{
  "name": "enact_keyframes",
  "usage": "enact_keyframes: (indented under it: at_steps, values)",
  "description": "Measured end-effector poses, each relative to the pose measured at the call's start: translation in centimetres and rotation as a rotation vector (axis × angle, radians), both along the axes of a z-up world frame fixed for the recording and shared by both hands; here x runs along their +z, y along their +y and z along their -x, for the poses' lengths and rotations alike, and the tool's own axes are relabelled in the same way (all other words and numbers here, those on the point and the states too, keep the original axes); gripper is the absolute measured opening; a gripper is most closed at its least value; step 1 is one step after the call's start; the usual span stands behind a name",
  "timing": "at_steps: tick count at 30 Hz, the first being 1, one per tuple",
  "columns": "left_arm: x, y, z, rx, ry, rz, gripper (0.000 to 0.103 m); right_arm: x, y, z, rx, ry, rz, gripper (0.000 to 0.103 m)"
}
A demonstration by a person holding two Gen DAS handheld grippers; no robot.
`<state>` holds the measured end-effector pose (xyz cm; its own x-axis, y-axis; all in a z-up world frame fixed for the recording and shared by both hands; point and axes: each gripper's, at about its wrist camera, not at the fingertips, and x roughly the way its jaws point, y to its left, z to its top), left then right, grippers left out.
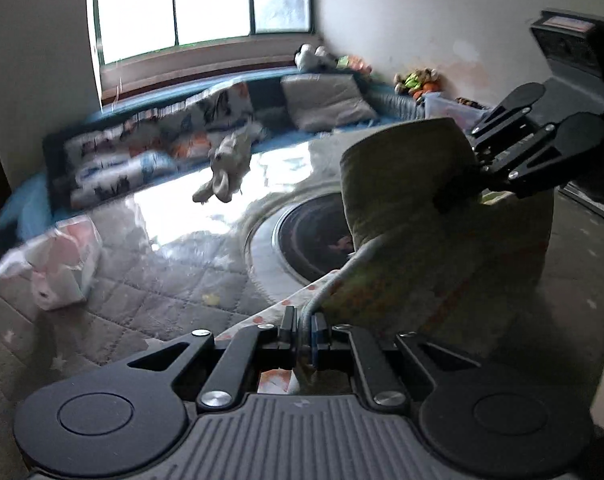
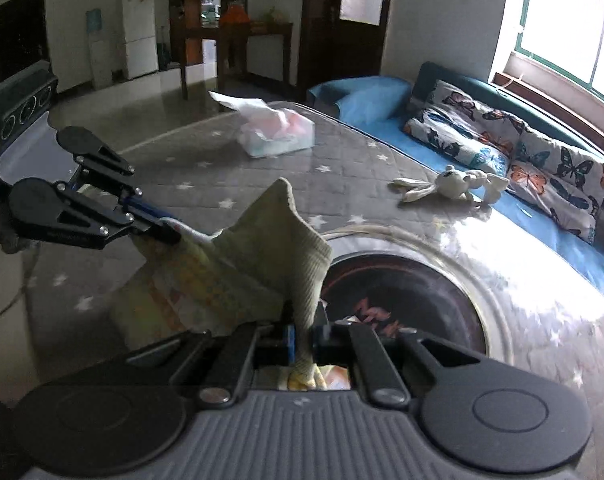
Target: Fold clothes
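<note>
A small pale yellow-green garment (image 1: 434, 232) with a ribbed cuff and an orange print hangs lifted above the table, stretched between both grippers. My left gripper (image 1: 304, 330) is shut on one edge of it. My right gripper (image 2: 302, 340) is shut on another edge of the garment (image 2: 261, 256). In the left wrist view the right gripper (image 1: 458, 196) pinches the cloth at the upper right. In the right wrist view the left gripper (image 2: 161, 232) pinches it at the left.
The table (image 2: 382, 200) has a grey star-patterned quilted cover under clear plastic, with a round dark inset (image 2: 402, 292) in the middle. A tissue pack (image 2: 277, 130) and a white plush rabbit (image 2: 450, 184) lie on it. A blue sofa with butterfly cushions (image 2: 502, 148) stands behind.
</note>
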<state>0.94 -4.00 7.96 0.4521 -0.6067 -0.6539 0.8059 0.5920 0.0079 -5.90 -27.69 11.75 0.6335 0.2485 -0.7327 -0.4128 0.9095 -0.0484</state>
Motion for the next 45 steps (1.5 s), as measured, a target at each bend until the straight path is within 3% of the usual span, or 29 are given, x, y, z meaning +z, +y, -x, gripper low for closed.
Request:
enact_keyframes:
  at_steps: [4,6,10,14,19,22,28,33,34,35,37,41,45]
  values:
    - [-2.4,-1.2,-3.5,0.042,0.072,-0.037,0.009,-3.1,-0.8,-3.9,-0.053,0.044,-0.005,0.010]
    - [-3.6,-1.6,-4.3,0.057,0.087,-0.064,0.011,-4.6,-1.4,-4.6,-0.097,0.040,-0.022,0.017]
    - [-4.6,-1.6,-4.7,0.088,0.090,-0.067,0.016,-5.7,-2.7,-2.4,-0.184,0.015,-0.049,0.019]
    - [-4.4,-1.3,-5.0,0.127,0.047,-0.068,0.027,-6.7,-4.0,-0.1,-0.271,-0.010,-0.076,0.019]
    - [-4.1,-0.2,-6.1,0.244,0.004,-0.073,0.027,-8.1,-5.0,2.8,-0.372,-0.024,-0.098,0.019]
    - [-3.1,0.7,-6.0,0.292,0.028,-0.012,0.027,-8.8,-6.1,4.0,-0.448,-0.028,-0.122,0.019]
    - [-1.7,-1.0,-2.7,0.174,0.098,0.084,0.031,-9.7,-8.3,2.8,-0.528,-0.019,-0.130,0.019]
    - [-2.4,-4.2,-1.2,0.085,0.124,0.074,0.034,-10.9,-9.1,1.6,-0.558,0.004,-0.179,0.019]
    - [-2.7,-4.8,-1.2,0.077,0.127,0.064,0.034,-11.0,-9.1,1.6,-0.559,0.001,-0.194,0.017]
    - [-3.0,-5.3,-1.1,0.072,0.130,0.054,0.034,-10.9,-9.1,1.7,-0.560,-0.005,-0.203,0.006]
    - [-3.7,-5.8,-1.2,0.069,0.138,0.038,0.034,-10.4,-8.7,2.0,-0.560,-0.041,-0.183,0.005]
    - [-5.0,-6.3,-1.4,0.069,0.138,0.004,0.034,-10.6,-8.6,1.6,-0.568,-0.052,-0.152,0.005]
    - [-4.9,-6.3,-1.4,0.072,0.134,0.001,0.034,-10.8,-8.5,1.3,-0.593,-0.057,-0.137,0.017]
